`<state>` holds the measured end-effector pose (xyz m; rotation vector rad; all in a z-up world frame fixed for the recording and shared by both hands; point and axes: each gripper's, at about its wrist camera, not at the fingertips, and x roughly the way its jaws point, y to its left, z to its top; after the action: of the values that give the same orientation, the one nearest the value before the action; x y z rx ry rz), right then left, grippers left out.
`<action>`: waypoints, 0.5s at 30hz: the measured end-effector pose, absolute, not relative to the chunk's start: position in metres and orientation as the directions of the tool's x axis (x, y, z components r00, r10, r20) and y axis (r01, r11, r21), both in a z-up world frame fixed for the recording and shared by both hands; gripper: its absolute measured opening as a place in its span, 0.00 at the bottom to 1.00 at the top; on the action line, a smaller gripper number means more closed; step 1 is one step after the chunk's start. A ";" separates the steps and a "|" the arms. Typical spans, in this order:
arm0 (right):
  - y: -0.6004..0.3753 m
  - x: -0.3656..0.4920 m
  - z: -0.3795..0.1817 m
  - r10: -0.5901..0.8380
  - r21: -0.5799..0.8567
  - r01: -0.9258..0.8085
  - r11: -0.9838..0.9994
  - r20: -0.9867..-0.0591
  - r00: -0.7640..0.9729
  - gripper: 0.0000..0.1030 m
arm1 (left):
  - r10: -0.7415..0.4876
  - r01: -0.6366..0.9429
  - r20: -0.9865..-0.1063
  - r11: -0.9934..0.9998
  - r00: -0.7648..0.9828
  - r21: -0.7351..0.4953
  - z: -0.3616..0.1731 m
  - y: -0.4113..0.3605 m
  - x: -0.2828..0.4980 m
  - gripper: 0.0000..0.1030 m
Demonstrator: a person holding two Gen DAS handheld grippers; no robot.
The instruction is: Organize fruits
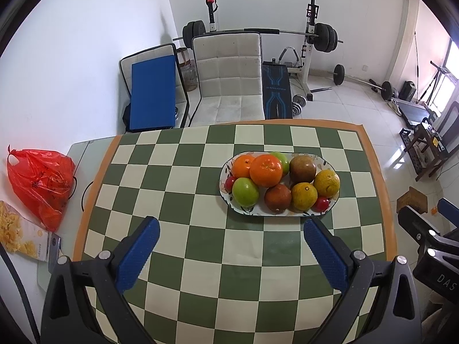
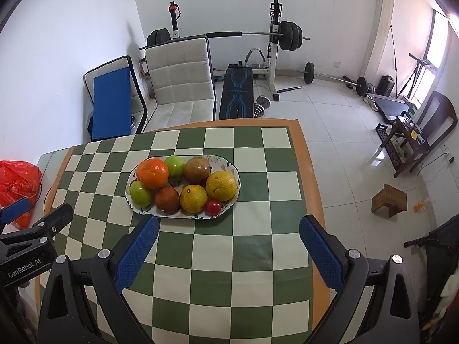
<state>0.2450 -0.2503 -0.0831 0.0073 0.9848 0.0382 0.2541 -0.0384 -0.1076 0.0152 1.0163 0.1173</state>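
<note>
Left gripper point(image 1: 231, 226) and right gripper point(image 2: 229, 225), each seen from its own wrist camera: both sets of blue-padded fingers are spread wide and hold nothing, poised above the green-and-cream checkered mat point(image 1: 200, 243) that covers the table.

Ahead of both lies an oval patterned plate point(image 2: 233, 172) piled with fruit. It carries a large orange point(image 1: 266, 170) at the top of the heap, a green apple point(image 1: 245, 192) on its left side, a dark reddish-brown fruit point(image 1: 277, 197) at the near rim, two yellow-green citrus fruits point(image 1: 304, 196) on the right, a brownish round fruit point(image 1: 302, 168) behind them, and a small red fruit point(image 1: 320, 204) at the near right rim.

View differences — the left wrist camera places the plate ahead and toward its right finger, and alone shows a second orange point(image 1: 242, 165), a second small red fruit at the plate's left rim, and a box of snacks point(image 1: 23, 236) near a red plastic bag point(image 1: 40, 185) beside the mat. The right wrist camera places the plate toward its left finger, whose tip overlaps the near rim in the picture, and shows a wooden stool point(image 2: 389, 200) on the tiled floor.
</note>
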 end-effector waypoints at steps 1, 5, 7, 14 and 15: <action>-0.250 0.245 -0.083 0.036 0.022 -0.031 0.999 -0.834 0.551 0.98 | 0.105 -0.092 -0.847 0.994 0.520 0.066 -0.108 -0.038 0.254 1.00; -0.249 0.245 -0.082 0.033 0.020 -0.031 0.999 -0.832 0.554 0.98 | 0.103 -0.089 -0.847 0.994 0.522 0.066 -0.106 -0.039 0.254 1.00; -0.248 0.245 -0.082 0.034 0.020 -0.032 0.999 -0.832 0.554 0.98 | 0.104 -0.093 -0.846 0.994 0.523 0.065 -0.107 -0.039 0.254 1.00; -0.247 0.244 -0.079 0.032 0.017 -0.031 0.999 -0.830 0.556 0.98 | 0.093 -0.084 -0.844 0.995 0.527 0.057 -0.102 -0.039 0.255 1.00; -0.247 0.245 -0.079 0.030 0.014 -0.032 0.999 -0.831 0.555 0.98 | 0.094 -0.081 -0.845 0.995 0.526 0.060 -0.101 -0.039 0.255 1.00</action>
<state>0.2449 -0.2475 -0.0792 -0.0027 0.9814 0.0364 0.2551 -0.0394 -0.1006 0.0136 1.0110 0.1044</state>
